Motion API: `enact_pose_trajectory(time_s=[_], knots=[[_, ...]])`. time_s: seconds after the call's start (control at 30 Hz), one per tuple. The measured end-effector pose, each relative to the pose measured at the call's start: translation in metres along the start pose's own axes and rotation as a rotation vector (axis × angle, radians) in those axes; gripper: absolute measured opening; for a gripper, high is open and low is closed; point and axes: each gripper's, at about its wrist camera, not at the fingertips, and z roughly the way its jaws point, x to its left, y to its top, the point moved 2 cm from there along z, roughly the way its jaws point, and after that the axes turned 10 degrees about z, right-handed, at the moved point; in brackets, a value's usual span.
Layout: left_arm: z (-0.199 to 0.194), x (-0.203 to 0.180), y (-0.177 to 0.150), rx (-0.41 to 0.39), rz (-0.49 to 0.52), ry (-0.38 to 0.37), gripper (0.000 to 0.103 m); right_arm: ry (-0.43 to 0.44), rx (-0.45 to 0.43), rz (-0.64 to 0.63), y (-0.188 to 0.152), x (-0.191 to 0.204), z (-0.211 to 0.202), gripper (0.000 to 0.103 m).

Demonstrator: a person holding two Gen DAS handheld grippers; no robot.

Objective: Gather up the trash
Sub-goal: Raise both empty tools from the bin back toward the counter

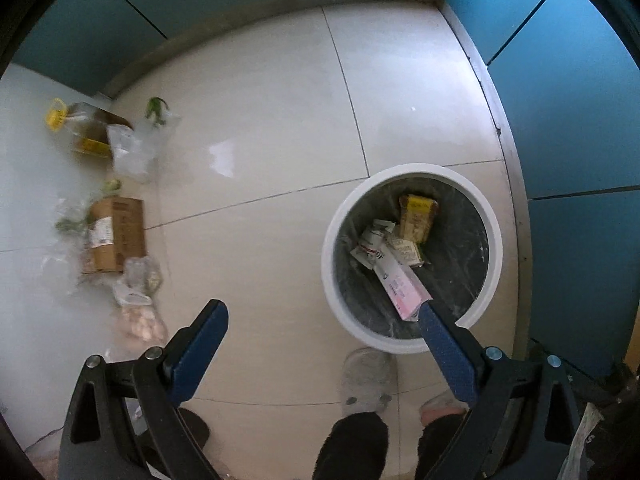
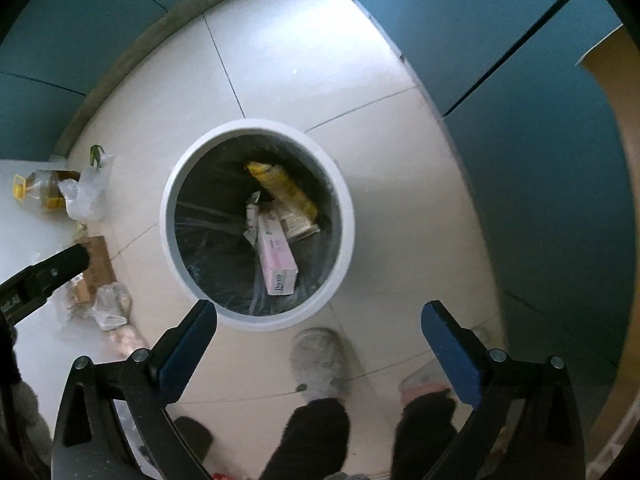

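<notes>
Floor (image 1: 280, 120): pale glazed tile, glossy, with thin grout lines. Bin (image 1: 494, 240): smooth white plastic rim, lined with a crinkled, shiny black plastic bag (image 1: 460, 280). Contents: pink-and-white cardboard carton (image 2: 276, 256), matt; yellow printed packet (image 2: 284, 188), glossy. Left gripper (image 1: 324, 320): black matt plastic arms, blue finely textured pads, metal screws. At left of frame: brown corrugated cardboard box (image 1: 118, 234), matt; clear crumpled plastic bags (image 1: 128, 152). Cabinet fronts (image 1: 568, 92): smooth teal panels.

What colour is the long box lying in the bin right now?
The long box is white and pale pink with dark print on its end; the right wrist view shows it best.
</notes>
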Motion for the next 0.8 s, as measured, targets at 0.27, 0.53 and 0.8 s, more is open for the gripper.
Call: enact_pose_trajectory(time_s=[0.27, 0.53, 0.8], knots=[[-0.077, 0.000, -0.024, -0.045, 0.009, 0.012, 0.097, 0.013, -0.044, -0.043, -0.019, 0.000, -0.072, 0.103], [-0.172, 0.003, -0.054, -0.091, 0.040, 0.018, 0.097, 0.050, -0.113, -0.079, -0.048, 0.006, -0.186, 0.103], [-0.271, -0.005, -0.092, -0.156, 0.091, 0.029, 0.097, 0.103, -0.188, -0.082, -0.087, 0.003, -0.304, 0.103]])
